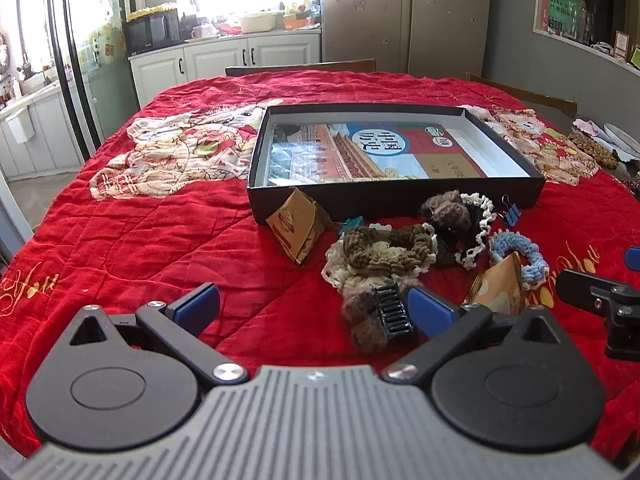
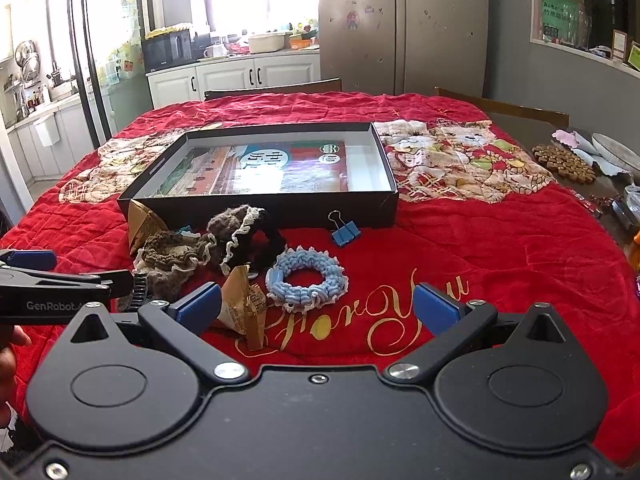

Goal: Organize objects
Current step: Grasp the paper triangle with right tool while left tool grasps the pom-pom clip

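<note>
Both of my tools hang tilted down over the red quilt [image 2: 500, 240], jaws spread wide, nothing between the pads.

My left gripper [image 1: 314, 304]: bare red cloth lies between the blue fingers. Its right-hand fingertip sits just beside a black hair comb clip [image 1: 393, 314], which lies at my 1 o'clock against a fuzzy grey-brown tuft. Beyond that, still 1 o'clock, is the heap of brown and cream scrunchies [image 1: 384, 256]. A tan paper packet [image 1: 298, 226] lies at 12 o'clock, leaning close to the near wall of the black box [image 1: 396, 200]. The box itself sits at 12 to 1 o'clock, open, with a book [image 1: 372, 152] flat inside.

My right gripper [image 2: 318, 306]: the gold lettering on the quilt lies between the fingers. The light blue scrunchie [image 2: 307, 278] lies at 12 o'clock, just ahead of the fingertips, not touched. A crumpled tan wrapper [image 2: 244, 306] lies at 11 o'clock, just beside my left-hand fingertip. The blue binder clip [image 2: 345, 231] sits farther out at 12 o'clock, near the box's front wall. The brown heap spreads at 10 to 11 o'clock, with my left tool reaching in at 9 o'clock.
</note>
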Tool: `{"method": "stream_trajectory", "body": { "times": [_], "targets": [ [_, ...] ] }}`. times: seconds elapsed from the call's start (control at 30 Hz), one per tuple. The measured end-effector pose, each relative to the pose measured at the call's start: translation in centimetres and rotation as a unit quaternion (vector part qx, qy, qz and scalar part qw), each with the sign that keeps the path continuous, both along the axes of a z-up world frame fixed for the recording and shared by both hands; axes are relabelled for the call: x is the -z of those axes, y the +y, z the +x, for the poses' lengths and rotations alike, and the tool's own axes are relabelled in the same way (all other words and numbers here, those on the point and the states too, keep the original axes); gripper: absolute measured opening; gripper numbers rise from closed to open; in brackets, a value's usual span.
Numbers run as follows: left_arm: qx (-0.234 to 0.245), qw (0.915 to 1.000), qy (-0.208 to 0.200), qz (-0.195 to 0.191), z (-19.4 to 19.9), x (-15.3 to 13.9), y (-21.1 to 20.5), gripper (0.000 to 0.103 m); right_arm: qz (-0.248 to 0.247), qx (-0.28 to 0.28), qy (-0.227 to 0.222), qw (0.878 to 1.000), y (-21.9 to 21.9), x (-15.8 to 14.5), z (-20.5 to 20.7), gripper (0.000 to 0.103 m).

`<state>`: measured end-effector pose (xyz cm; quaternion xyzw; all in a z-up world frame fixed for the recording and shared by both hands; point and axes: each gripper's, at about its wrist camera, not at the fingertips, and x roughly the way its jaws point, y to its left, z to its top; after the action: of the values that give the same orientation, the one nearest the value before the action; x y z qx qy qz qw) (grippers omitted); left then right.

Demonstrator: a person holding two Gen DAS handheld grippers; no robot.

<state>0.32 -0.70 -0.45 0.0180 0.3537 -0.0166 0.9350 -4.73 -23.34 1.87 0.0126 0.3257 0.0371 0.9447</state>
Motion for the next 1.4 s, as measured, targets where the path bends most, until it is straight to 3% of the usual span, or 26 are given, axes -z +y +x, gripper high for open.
{"method": "stream_trajectory", "body": {
  "times": [0.43, 0.63, 1.03, 1.17, 1.4],
  "targets": [
    [0.014, 0.9998, 0.013, 0.005, 0.6, 0.7, 0.2, 0.103, 0.001, -0.008, 0.015, 1.0, 0.1, 0.9, 0.6, 0.1],
    [0.046, 0.9989, 0.01, 0.003, 0.5, 1.0, 0.5, 0.103, -0.002, -0.041, 0.013, 0.999, 0.4, 1.3, 0.6, 0.093],
    [0.1, 0.9946, 0.006, -0.027, 0.8, 1.7, 0.2, 0.102, 0.032, -0.112, 0.029, 0.993, 1.4, 3.3, 1.6, 0.057],
    [0.096, 0.9945, 0.011, -0.04, 1.5, 2.0, 0.0, 0.098, 0.036, -0.123, 0.025, 0.991, 1.7, 3.8, 2.0, 0.052],
    [0.098, 0.9921, 0.042, -0.067, 2.4, 2.9, 0.1, 0.084, 0.04, -0.143, 0.019, 0.989, 2.4, 4.0, 2.7, 0.051]
  ]
}}
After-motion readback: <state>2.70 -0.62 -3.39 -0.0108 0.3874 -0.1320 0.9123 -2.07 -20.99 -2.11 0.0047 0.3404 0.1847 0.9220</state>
